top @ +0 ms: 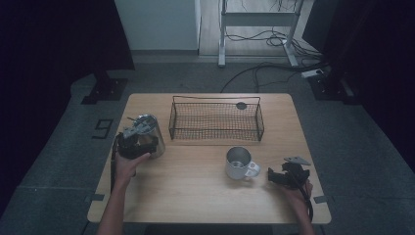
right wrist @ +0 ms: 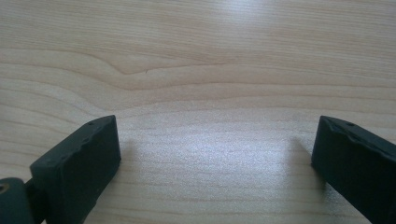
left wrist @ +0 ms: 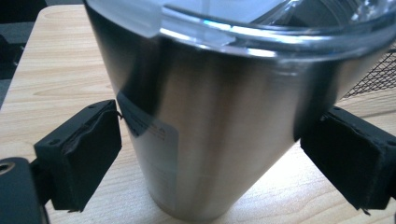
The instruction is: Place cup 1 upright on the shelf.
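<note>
Nearest, at the right near part of the wooden table (top: 195,196): right gripper (top: 274,177), held low over the bare wood by the right hand (top: 296,196), jaws spread wide with nothing between them, wood grain plain in the gap in the right gripper view (right wrist: 215,168). Just left of it, a short metal mug (top: 238,162), upright, open mouth up, white handle turned toward the right gripper, near it but apart.

Over at the left edge, slightly farther: left hand (top: 128,166) bringing the left gripper (top: 139,142) against a steel tumbler (top: 149,134). In the left gripper view, tumbler (left wrist: 219,130) tapered, narrow end down toward the wood, clear lid rim at the top, a pale label on its side. Black pads (left wrist: 81,154) set on either side of the body, the left one touching the steel at its upper corner, the right one pressed against the wall: clamped on the tumbler, though whether base rests on the table cannot be told. Tumbler tilted in the high view.

Farther, mid-table toward the far edge: a black wire basket (top: 216,136), just right of the tumbler, a small dark round disc (top: 241,105) at its far right corner.

Beyond the table: grey floor (top: 342,127), cables (top: 264,68), a white frame leg (top: 221,34).
</note>
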The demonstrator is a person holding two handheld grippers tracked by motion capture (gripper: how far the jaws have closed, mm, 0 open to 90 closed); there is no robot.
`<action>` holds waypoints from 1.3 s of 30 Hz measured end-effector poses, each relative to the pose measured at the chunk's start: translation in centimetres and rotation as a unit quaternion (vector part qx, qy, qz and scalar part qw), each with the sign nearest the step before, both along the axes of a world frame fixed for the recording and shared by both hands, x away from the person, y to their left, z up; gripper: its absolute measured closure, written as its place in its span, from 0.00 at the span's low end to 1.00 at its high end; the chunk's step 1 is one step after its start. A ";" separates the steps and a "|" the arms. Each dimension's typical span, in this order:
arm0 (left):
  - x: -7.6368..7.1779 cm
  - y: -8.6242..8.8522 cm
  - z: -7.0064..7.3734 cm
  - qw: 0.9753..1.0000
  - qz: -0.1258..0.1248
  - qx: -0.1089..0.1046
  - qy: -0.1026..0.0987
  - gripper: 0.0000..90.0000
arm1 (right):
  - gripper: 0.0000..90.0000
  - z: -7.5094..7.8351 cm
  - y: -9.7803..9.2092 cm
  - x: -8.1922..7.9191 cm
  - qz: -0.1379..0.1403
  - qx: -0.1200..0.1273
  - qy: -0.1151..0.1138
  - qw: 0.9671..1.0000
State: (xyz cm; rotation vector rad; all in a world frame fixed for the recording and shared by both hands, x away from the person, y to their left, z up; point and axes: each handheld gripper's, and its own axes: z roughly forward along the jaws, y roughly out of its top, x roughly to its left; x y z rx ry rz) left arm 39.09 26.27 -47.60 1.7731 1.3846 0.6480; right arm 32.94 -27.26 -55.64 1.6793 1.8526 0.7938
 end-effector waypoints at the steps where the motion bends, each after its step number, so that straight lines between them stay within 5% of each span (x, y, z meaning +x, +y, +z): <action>1: 0.1 -0.1 0.0 1.000 0.001 0.003 -0.004 0.06 | 0.01 0.0 0.0 0.0 0.000 0.000 0.000 1.000; 20: 1.7 -0.9 0.4 1.000 0.010 0.019 -0.004 0.03 | 0.01 0.0 0.0 0.0 0.000 0.000 0.000 1.000; 39: 1.9 -1.3 -0.2 0.999 0.022 0.021 -0.033 0.04 | 0.01 0.0 0.0 0.0 0.000 0.000 0.000 1.000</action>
